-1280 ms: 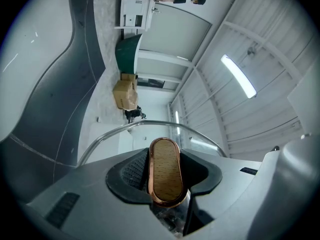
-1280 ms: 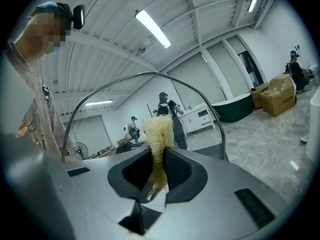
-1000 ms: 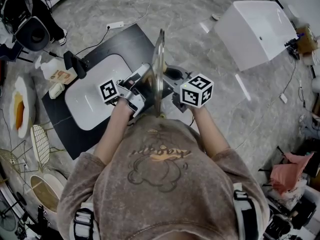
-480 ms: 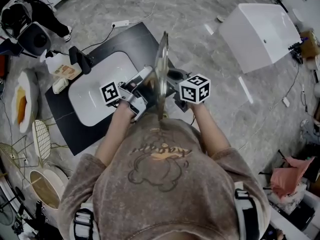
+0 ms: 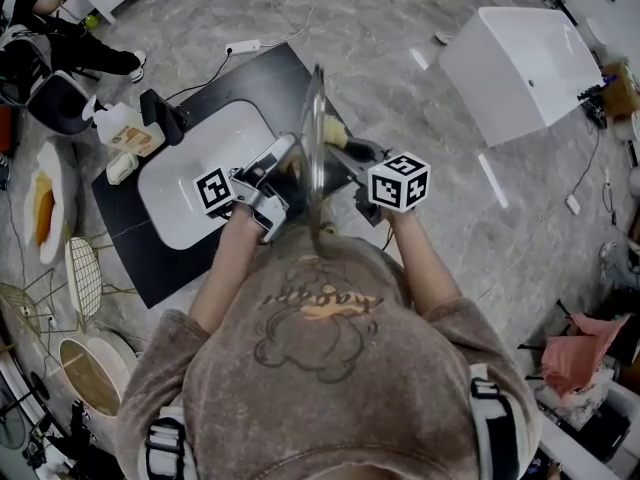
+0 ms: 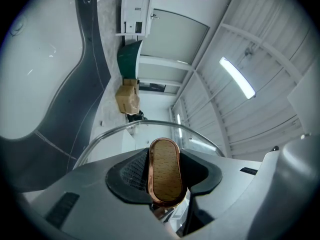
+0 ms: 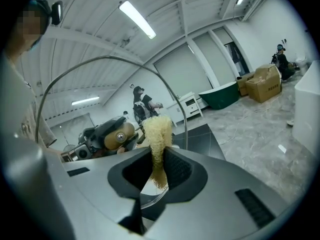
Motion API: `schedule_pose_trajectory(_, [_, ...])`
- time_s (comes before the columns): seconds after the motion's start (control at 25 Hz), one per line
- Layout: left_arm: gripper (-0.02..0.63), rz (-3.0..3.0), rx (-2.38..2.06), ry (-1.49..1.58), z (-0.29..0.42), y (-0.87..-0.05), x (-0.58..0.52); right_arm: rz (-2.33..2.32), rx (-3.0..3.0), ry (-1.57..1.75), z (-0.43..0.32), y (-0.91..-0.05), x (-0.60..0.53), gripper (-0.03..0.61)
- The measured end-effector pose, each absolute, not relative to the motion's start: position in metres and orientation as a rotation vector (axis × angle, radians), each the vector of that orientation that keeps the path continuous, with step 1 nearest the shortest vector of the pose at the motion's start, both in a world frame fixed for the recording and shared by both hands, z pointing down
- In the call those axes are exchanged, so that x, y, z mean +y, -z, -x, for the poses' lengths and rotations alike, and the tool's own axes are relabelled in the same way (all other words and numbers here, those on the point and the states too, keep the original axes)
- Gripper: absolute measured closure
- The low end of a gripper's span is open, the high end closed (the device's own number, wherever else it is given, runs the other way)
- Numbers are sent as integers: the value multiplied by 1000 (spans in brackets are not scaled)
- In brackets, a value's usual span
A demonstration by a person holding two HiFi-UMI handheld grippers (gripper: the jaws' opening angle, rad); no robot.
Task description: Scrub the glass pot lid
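Observation:
The glass pot lid (image 5: 316,138) stands on edge in front of the person, over the sink. My left gripper (image 5: 283,175) is shut on its wooden, copper-rimmed handle (image 6: 165,171), and the lid's rim (image 6: 125,129) arches beyond the jaws. My right gripper (image 5: 347,160) is shut on a yellow fibrous scrubber (image 5: 333,131) at the lid's right face. In the right gripper view the scrubber (image 7: 158,134) sticks up from between the jaws against the glass (image 7: 100,66), and the left gripper (image 7: 112,136) shows through it.
A white sink basin (image 5: 190,193) sits in a black counter (image 5: 130,258) with a black faucet (image 5: 165,118) and a soap bottle (image 5: 122,133). A white cabinet (image 5: 520,53) stands at the far right, a wire rack (image 5: 82,283) on the left.
The scrubber has come into sight beside the lid's right face as the right gripper shifted along it. The left gripper and lid moved slightly left.

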State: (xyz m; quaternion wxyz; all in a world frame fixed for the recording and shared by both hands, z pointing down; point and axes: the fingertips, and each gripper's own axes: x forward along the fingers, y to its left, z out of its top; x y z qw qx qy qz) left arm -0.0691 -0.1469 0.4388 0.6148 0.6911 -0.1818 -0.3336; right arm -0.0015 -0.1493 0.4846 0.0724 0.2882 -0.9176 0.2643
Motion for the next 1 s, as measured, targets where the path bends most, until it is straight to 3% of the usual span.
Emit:
schedule_pose_trajectory(0.6, [434, -1620, -565, 796, 120, -447, -152, -1112, -2725, -823, -68, -478, -143, 522])
schedule_pose_trajectory(1.0, [434, -1932, -879, 464, 124, -441, -182, -1174, -2723, -824, -75, -475, -140, 522])
